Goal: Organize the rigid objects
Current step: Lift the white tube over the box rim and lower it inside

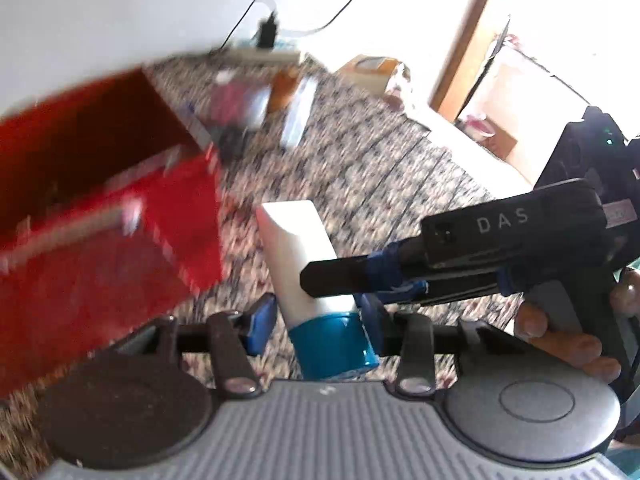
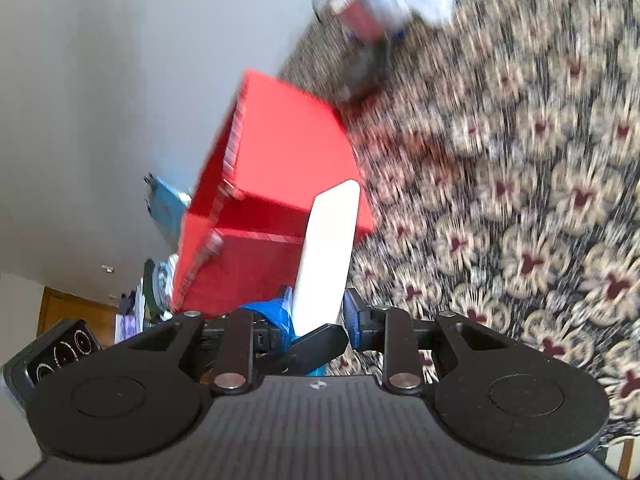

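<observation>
Gripping a white tube (image 1: pixel 298 256) with a teal cap (image 1: pixel 334 346), both handheld grippers meet on the same object above a floral patterned cloth (image 1: pixel 372 176). The left gripper (image 1: pixel 316 316) has its blue-padded fingers (image 1: pixel 260 320) pressed against the tube just above the cap, one pad on each side, cap end nearest its camera. The right gripper (image 1: pixel 320 280) reaches in from the right of the tube, its black finger lying across the tube's white body; a hand (image 1: pixel 560 336) holds its grip. From the right wrist view, the tube (image 2: pixel 326 256) stands up between the right gripper's (image 2: pixel 318 312) blue pads, pinched at its lower part. An open red box (image 1: pixel 100 216) sits just left of the tube, its dark inside facing up. Blurred small items (image 1: pixel 240 104) lie beyond the tube, further along the cloth.
</observation>
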`<state>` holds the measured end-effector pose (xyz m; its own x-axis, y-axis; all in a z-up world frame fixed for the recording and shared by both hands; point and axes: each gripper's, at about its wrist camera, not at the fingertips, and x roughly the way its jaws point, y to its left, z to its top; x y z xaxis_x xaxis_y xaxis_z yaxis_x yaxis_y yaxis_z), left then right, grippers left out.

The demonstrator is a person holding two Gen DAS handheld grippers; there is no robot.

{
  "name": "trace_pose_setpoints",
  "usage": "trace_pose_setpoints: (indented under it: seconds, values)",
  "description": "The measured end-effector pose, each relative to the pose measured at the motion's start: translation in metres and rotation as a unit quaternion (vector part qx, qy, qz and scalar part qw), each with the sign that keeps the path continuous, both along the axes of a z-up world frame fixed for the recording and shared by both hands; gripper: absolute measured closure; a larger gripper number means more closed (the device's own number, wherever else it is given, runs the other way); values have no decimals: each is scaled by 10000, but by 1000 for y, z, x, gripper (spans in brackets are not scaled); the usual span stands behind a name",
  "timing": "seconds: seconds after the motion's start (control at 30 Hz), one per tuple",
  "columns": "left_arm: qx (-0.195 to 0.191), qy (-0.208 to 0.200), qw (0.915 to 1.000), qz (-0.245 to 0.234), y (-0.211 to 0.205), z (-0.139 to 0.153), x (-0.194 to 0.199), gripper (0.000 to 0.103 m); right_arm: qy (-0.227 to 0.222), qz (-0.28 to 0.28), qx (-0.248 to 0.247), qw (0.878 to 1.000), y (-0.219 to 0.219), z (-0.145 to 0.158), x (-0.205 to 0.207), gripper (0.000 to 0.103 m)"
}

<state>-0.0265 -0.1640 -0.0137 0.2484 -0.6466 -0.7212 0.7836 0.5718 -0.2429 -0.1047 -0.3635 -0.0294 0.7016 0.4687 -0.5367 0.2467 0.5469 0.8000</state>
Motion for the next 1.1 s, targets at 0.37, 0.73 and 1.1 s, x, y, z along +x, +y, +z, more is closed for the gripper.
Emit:
trace_pose_setpoints:
  seconds: [0.37, 0.73, 1.1]
  values:
    - [-645, -778, 9945, 285, 17, 83, 46, 62, -938, 456, -771, 9916, 21, 87, 80, 94]
    - [-244, -313, 9937, 1050, 55, 51, 125, 62, -285, 1880, -1351, 9724, 70, 72, 196, 94]
    - [242, 741, 9857, 1493, 61, -11, 167, 63, 679, 2874, -2098, 9321, 119, 25, 249, 95]
